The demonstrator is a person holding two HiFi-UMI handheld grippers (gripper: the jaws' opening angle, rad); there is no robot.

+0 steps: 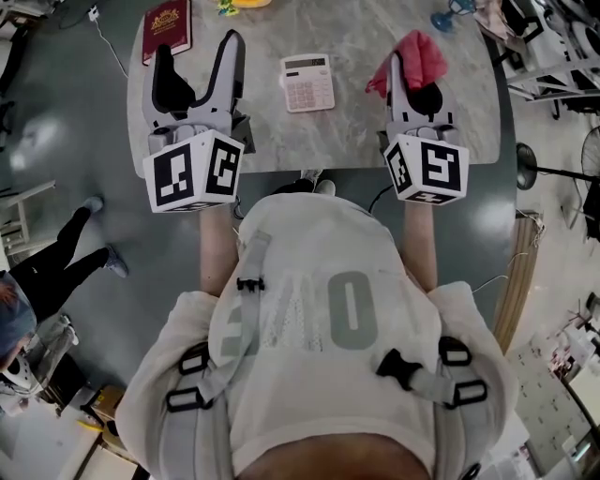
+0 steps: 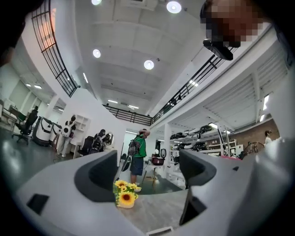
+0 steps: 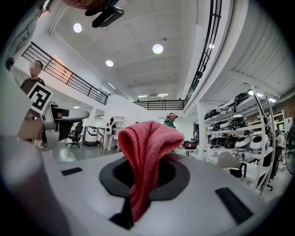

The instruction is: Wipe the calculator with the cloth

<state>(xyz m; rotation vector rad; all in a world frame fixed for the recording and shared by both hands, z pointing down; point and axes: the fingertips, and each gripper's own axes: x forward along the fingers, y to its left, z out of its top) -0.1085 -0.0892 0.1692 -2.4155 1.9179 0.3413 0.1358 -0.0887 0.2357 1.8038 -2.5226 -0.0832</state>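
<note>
At the far left of the bench [image 1: 375, 131] lay a red book [image 1: 167, 28]. Beside it the left tool [image 1: 197, 47] hovered with its jaws wide apart and nothing between them. Its own view showed only a small bunch of sunflowers [image 2: 125, 196] well beyond the gap. The calculator [image 1: 307, 82] lay flat and face up at mid-bench, between the two tools and touched by neither. At the right, the right tool [image 1: 417, 75] was clamped on the pink cloth [image 1: 412, 58], which was pinched at a fold and bulged out past the tips. The calculator appeared light and rigid, so it would probably skid on the smooth marbled top under a wiping stroke. Its side edges seemed the best place for the free tool to steady it, clear of the keys. The cloth looked soft and limp. The protruding wad, not the hard jaws, seemed the part to press on the keypad.
</note>
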